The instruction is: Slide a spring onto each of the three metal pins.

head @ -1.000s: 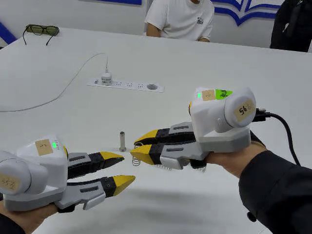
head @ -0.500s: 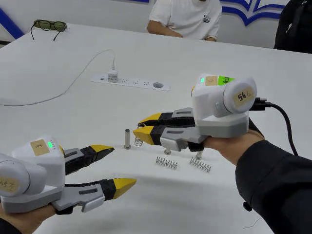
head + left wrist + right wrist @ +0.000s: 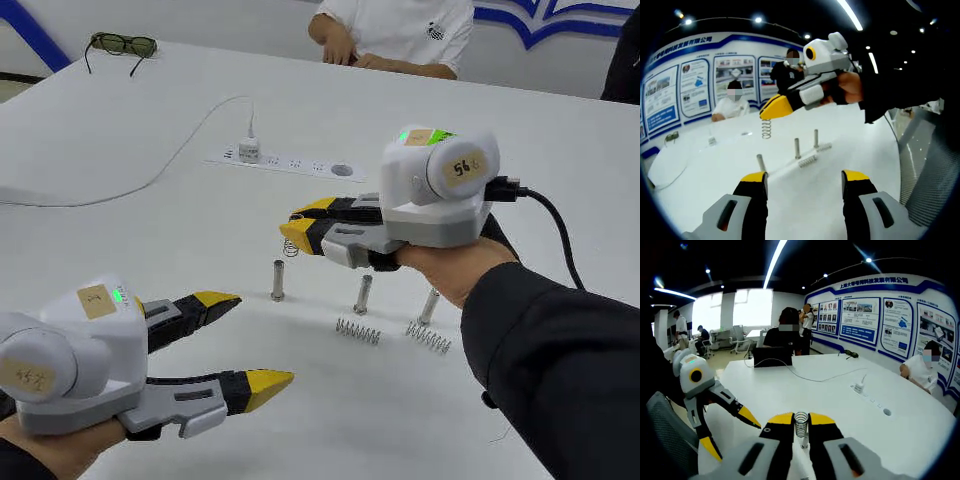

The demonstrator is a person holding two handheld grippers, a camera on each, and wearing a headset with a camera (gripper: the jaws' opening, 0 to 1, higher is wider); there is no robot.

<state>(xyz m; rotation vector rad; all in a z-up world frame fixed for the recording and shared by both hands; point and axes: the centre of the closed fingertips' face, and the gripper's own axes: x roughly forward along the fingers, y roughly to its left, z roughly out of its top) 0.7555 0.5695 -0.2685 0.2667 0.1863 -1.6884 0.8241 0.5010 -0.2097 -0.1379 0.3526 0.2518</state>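
Three metal pins stand upright on the white table: left pin (image 3: 278, 280), middle pin (image 3: 363, 294), right pin (image 3: 429, 305). My right gripper (image 3: 298, 232) hovers above and just behind the left pin, shut on a small spring (image 3: 290, 247) that hangs from its yellow tips. In the right gripper view the spring (image 3: 800, 424) stands upright, pinched between the jaws. Two more springs (image 3: 358, 331) (image 3: 428, 337) lie flat in front of the pins. My left gripper (image 3: 245, 340) is open at the near left, holding nothing, with its jaws pointing at the pins (image 3: 797, 148).
A white power strip (image 3: 290, 165) with a plugged charger and a cable lies further back. Sunglasses (image 3: 122, 44) rest at the far left corner. A person in a white shirt (image 3: 400, 25) sits at the far edge. A black cable (image 3: 560, 240) trails from my right gripper.
My right gripper has risen off the table with a spring in its tips, uncovering the two springs lying there and the middle and right pins. The left gripper has hardly moved.
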